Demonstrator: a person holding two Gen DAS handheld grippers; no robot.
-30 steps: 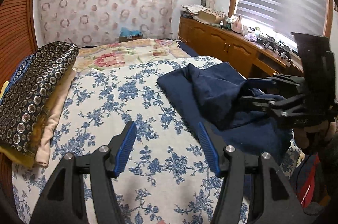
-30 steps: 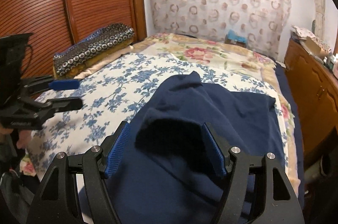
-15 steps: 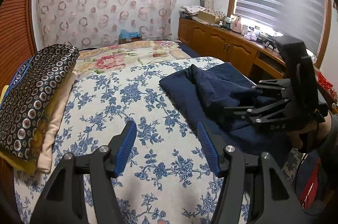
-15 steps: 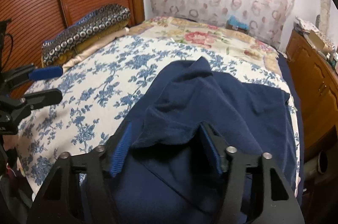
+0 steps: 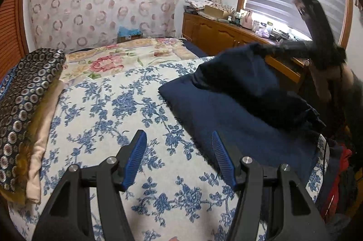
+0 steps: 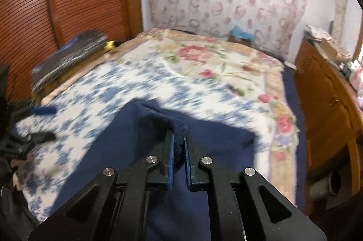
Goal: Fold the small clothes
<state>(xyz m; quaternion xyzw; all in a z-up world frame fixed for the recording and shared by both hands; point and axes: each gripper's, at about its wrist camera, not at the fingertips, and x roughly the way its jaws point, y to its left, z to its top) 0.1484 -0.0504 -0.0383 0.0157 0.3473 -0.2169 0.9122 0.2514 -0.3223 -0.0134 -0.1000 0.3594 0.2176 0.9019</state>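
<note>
Left gripper (image 5: 179, 154): jaws partly open, empty, above the bed's (image 5: 109, 104) near edge, just beside the garment (image 5: 226, 109). Right gripper (image 6: 178, 138): pads (image 6: 170, 157) pinched shut on a bunched fold of the navy garment, lifting it. The rest of the garment lies along the bed's right edge. Folded cloths (image 5: 25, 93) are stacked at the left edge.

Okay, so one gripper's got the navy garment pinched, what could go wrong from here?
1. The right gripper pinches only a small bunched edge of the navy garment, so the cloth may slip out as it lifts.
2. The left gripper is open over the floral sheet, holding nothing, so the garment may drag or crumple.
</note>
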